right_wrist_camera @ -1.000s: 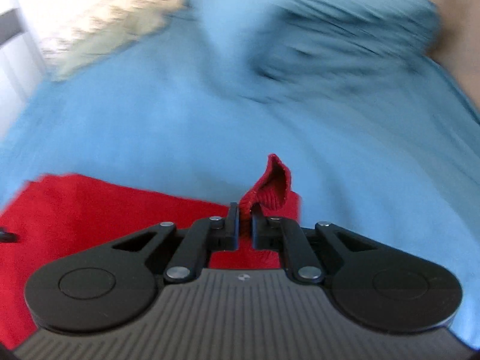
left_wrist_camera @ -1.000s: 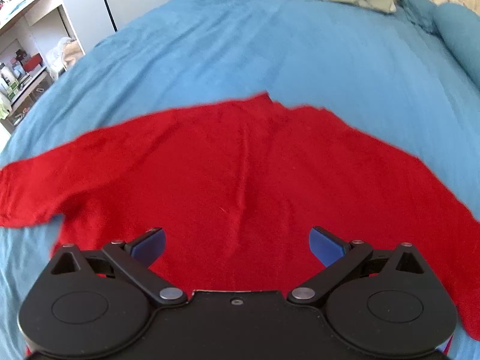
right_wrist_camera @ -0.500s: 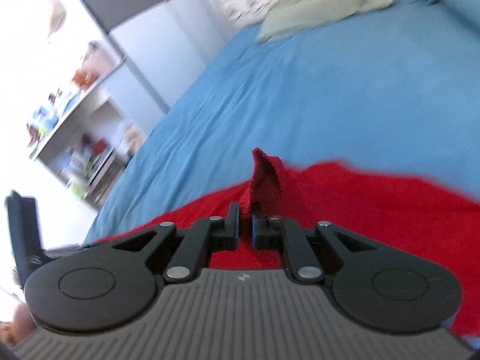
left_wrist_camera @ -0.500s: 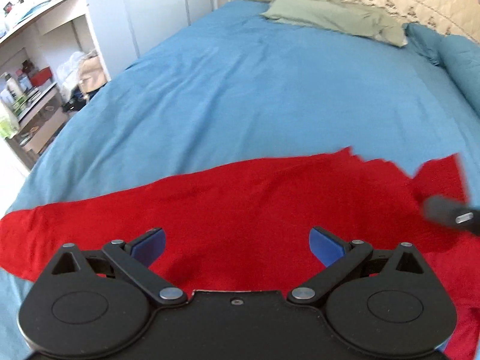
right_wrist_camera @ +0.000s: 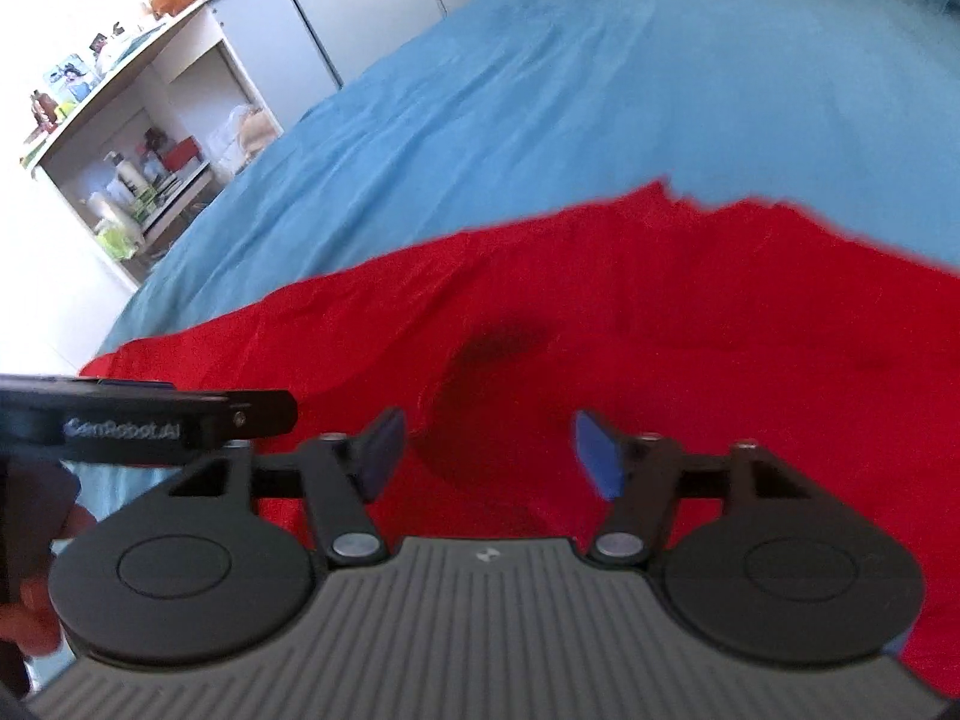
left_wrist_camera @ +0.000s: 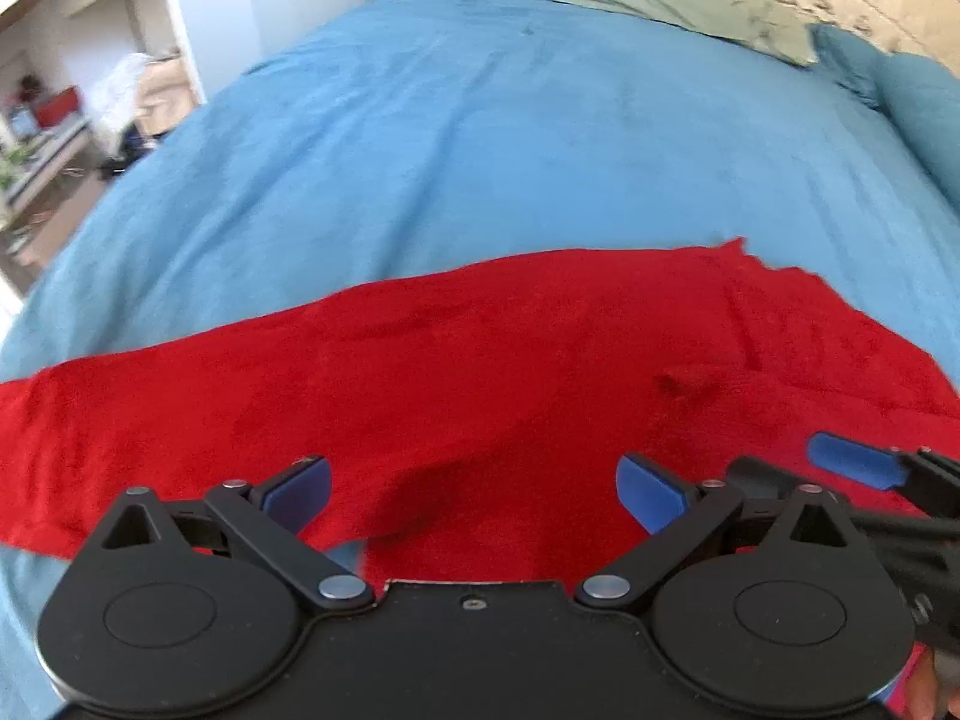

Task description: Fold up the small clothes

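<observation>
Red knit garment (left_wrist_camera: 480, 372) spread on blue bedsheet (left_wrist_camera: 510, 138), lower edge hidden, texture blurred, possibly fleece. Left gripper (left_wrist_camera: 474, 489), right gripper (right_wrist_camera: 489, 450): fingers apart, nothing held.

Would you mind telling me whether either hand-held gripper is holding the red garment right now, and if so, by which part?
Nothing is held. The left hand-held gripper and right hand-held gripper are both open above the red garment, which lies on the blue bedspread.

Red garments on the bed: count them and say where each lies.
1. A single red garment lies spread across the near part of the blue bedspread, under the open left gripper and open right gripper. Anything beneath it is hidden.
</observation>
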The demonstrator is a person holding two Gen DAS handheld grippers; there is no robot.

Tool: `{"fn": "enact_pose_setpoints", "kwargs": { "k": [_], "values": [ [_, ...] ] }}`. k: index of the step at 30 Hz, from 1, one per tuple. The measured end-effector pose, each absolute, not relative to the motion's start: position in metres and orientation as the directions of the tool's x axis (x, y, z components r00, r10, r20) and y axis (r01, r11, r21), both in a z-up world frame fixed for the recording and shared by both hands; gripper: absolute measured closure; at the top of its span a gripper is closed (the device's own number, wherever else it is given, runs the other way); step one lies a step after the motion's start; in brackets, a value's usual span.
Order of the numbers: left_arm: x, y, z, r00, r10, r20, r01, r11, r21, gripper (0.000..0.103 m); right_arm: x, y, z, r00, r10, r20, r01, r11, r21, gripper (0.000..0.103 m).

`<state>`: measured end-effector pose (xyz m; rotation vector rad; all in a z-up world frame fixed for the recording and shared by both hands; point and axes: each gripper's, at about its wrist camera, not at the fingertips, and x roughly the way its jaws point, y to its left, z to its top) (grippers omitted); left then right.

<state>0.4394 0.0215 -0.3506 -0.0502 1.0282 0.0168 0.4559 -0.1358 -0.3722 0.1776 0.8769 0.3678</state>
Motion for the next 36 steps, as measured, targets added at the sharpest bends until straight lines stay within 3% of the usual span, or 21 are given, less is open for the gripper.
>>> {"fn": "enact_pose_setpoints", "kwargs": {
  "k": [5,9,16,31,34,36],
  "values": [
    [0.45,-0.006,-0.353,0.498,-0.117,-0.859,0.059,0.993,-0.101,0.002,0.426,-0.174,-0.353,0.59,0.337,-0.734,-0.264,0.939,0.219,0.014],
    [0.46,-0.031,-0.362,0.484,-0.16,-0.86,0.116,0.986,-0.118,0.012,0.404,-0.212,-0.348,0.595,0.285,-0.752,-0.205,0.958,0.201,0.009],
    [0.47,-0.051,-0.385,0.48,-0.147,-0.865,0.144,0.986,-0.088,0.024,0.374,-0.263,-0.356,0.592,0.198,-0.782,-0.068,0.978,0.196,0.009],
    [0.478,-0.058,-0.401,0.509,-0.114,-0.853,0.177,0.984,-0.026,0.027,0.356,-0.287,-0.372,0.607,0.148,-0.781,0.042,0.975,0.218,0.009],
    [0.475,-0.062,-0.402,0.511,-0.124,-0.851,0.212,0.977,-0.015,0.04,0.359,-0.284,-0.372,0.605,0.147,-0.783,0.04,0.976,0.214,0.009],
    [0.472,-0.064,-0.4,0.515,-0.135,-0.846,0.234,0.972,-0.012,0.066,0.359,-0.283,-0.372,0.604,0.145,-0.784,0.04,0.976,0.212,0.009]
  ]
}}
